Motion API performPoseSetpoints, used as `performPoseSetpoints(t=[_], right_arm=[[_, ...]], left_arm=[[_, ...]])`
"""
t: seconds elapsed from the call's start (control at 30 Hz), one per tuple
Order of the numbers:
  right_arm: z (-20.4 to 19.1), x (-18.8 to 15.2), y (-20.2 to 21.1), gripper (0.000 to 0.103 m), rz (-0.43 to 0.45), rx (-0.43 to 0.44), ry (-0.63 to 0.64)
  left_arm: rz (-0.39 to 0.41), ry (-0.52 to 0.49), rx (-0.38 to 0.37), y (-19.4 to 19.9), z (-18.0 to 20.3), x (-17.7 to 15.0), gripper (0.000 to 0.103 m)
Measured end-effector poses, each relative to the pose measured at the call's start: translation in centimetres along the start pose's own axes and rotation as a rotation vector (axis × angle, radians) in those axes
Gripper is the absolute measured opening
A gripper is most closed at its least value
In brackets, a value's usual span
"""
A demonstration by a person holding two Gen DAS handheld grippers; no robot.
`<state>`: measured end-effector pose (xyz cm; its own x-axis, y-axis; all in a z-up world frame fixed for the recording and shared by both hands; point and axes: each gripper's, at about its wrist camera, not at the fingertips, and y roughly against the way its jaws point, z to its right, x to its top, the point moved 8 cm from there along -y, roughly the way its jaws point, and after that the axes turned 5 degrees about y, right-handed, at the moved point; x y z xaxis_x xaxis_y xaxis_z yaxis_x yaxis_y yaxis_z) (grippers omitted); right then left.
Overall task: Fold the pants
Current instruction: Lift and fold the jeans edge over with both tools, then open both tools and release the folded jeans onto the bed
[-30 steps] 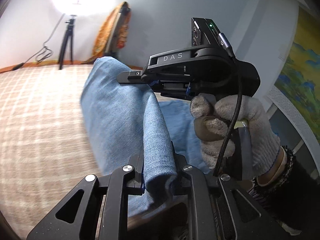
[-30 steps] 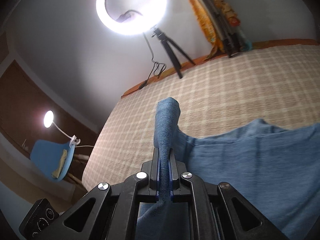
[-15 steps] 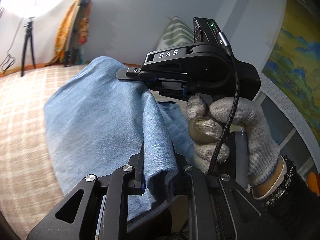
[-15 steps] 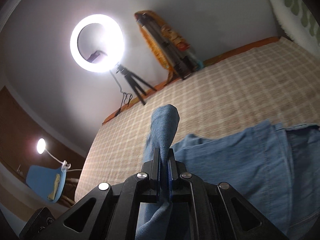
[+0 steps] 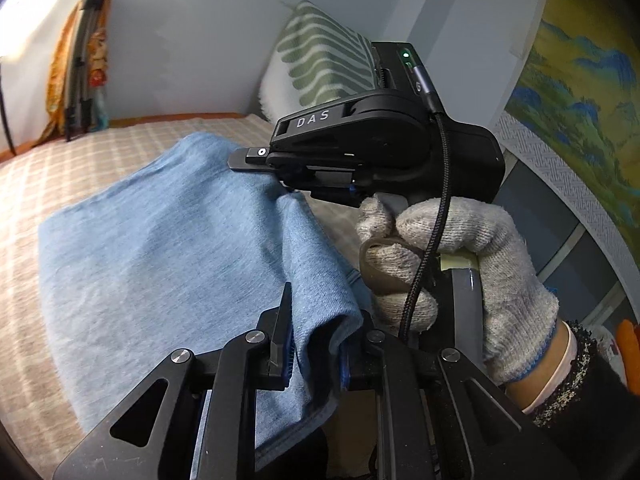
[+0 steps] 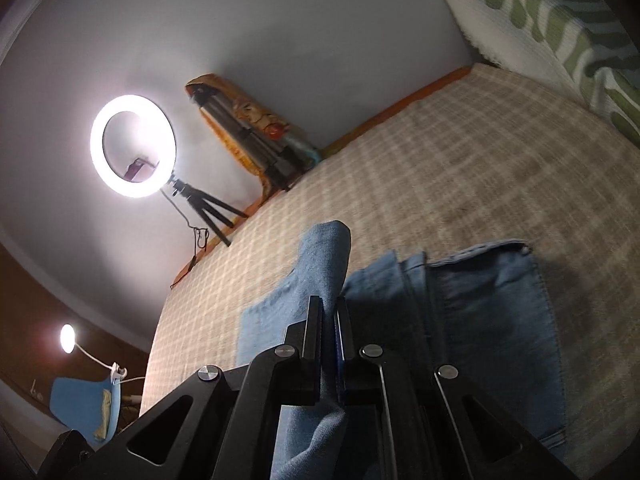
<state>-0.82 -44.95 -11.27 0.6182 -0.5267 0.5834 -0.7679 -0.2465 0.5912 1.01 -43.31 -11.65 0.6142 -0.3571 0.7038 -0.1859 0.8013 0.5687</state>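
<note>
1. Two grippers are being used on the blue pants (image 5: 168,248), which are lying on the checked bed (image 6: 460,168).
2. A fold of the pants is being pinched tight by the left gripper (image 5: 316,344).
3. Another bunch of the cloth is being squeezed by the right gripper (image 6: 330,332), held by a gloved hand (image 5: 452,256).
4. A striped pillow (image 5: 324,60) is being leaned on the wall.

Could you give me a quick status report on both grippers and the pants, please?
Left gripper shut on pants. Right gripper shut on pants too. Held edge lifted over the bed. Nothing in the way.
</note>
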Motion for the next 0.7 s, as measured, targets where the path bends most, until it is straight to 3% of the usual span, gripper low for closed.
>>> performPoseSetpoints(t=[0.27,0.43,0.7], right_arm=[[2.6,0.9,1.1,0.002,0.028,-0.001,-0.046],[4.3,0.4,0.4,0.001,0.005,-0.045,-0.052],[6.1,0.6,1.0,0.000,0.012,-0.115,-0.026]], left_arm=[[-0.019,-0.039,-0.008,-1.0,1.5,-0.4,0.015],[-0.073,-0.013,-0.012,-2.3,1.1,-1.5,0.015],[-0.103,-0.054,-0.041,-2.8,1.7,-3.9,0.032]])
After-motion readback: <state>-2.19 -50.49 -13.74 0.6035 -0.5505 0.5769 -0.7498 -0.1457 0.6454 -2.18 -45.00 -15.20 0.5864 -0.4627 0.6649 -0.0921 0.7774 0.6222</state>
